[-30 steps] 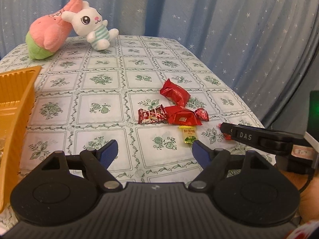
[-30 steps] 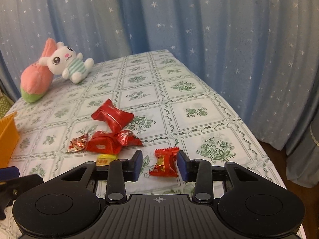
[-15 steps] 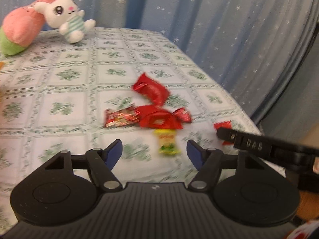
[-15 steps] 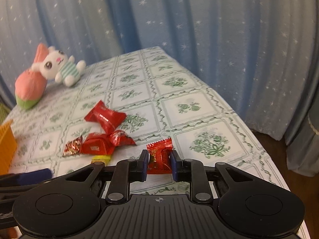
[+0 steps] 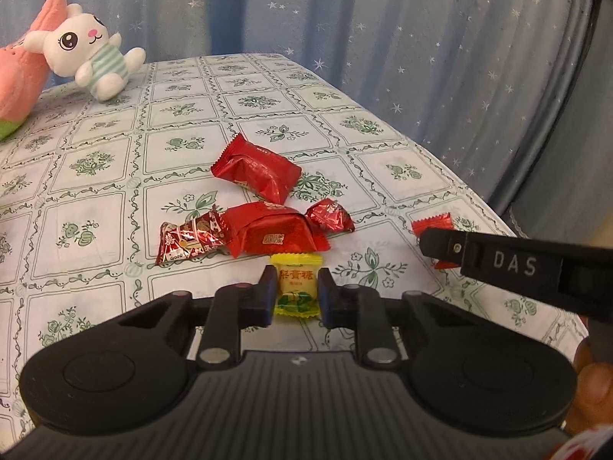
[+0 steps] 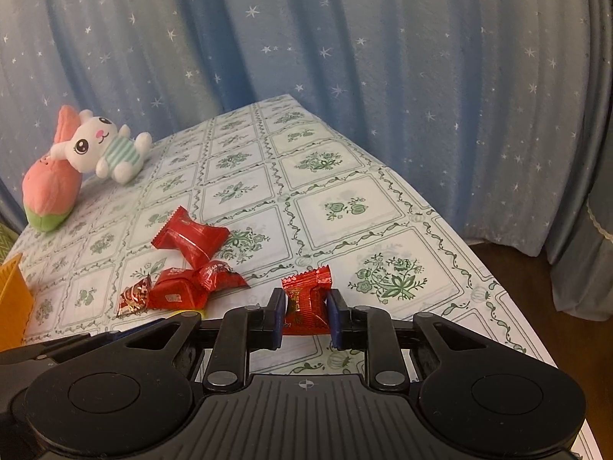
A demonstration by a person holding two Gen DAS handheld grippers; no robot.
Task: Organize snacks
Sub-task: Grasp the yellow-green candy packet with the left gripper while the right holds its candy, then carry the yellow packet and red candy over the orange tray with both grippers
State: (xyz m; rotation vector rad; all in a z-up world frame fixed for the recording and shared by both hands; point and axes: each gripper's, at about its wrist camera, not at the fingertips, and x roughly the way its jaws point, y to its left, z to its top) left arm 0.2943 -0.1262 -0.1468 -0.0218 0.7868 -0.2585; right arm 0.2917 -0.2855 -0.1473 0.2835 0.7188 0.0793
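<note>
My left gripper (image 5: 297, 274) is shut on a yellow candy (image 5: 295, 299) that lies on the patterned tablecloth (image 5: 95, 207). Just beyond it sits a cluster of red snacks: a pillow pack (image 5: 256, 172), a wide wrapped candy (image 5: 274, 234), a small twist (image 5: 329, 216) and a shiny foil one (image 5: 189, 237). My right gripper (image 6: 306, 299) is shut on a small red candy (image 6: 306, 287), held near the table's right side. In the left wrist view that gripper's finger (image 5: 498, 257) shows from the side with the red candy (image 5: 431, 224) in its tip.
A white plush rabbit (image 5: 92, 57) and a pink plush (image 5: 15, 80) lie at the far left of the table. An orange tray's corner (image 6: 11, 295) stands at the left. The table's right edge (image 6: 479, 253) drops to a dark floor, with a starred blue curtain behind.
My left gripper moved forward and down to the yellow candy and its jaws closed on it. My right gripper closed on the small red candy and lifted it slightly.
</note>
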